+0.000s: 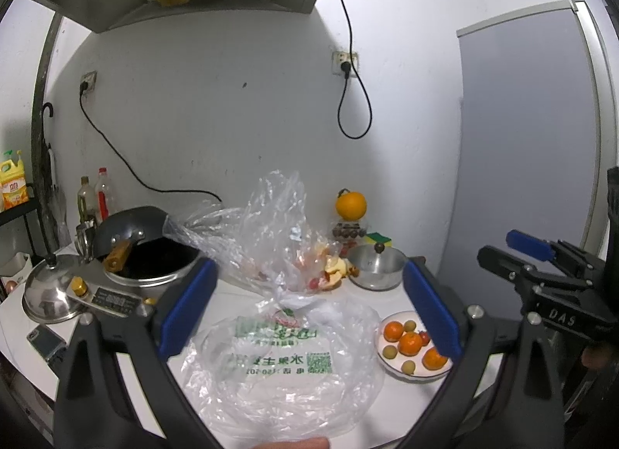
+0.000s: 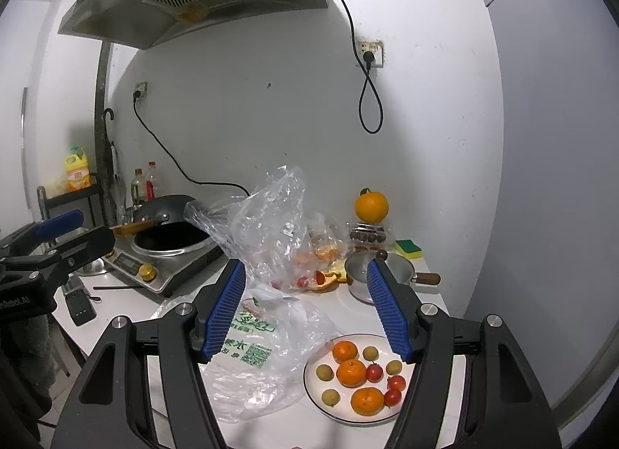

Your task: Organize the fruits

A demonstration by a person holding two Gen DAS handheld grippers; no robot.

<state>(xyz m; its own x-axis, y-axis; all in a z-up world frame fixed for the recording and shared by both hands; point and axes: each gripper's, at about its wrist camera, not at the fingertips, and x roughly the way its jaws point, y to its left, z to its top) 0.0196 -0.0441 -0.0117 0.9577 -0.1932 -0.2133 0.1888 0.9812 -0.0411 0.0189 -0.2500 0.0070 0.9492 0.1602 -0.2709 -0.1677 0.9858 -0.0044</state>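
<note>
Fruit sorting at white table (image 2: 344, 433), both tongs spread wide, gripping nothing.

Wok (image 2: 170, 242) on cooker at far left; small steel pot (image 2: 361, 275) at back right, large orange (image 2: 371, 207) perched behind it. Printed clear bag (image 2: 255, 364) flat in centre, touching plate (image 2: 313, 383) at its right. On plate: tangerines (image 2: 351, 372), pale round fruits, small red ones. Left tongs (image 1: 309, 313) above bag; right tongs (image 2: 309, 313) above bag and plate edge.
</note>
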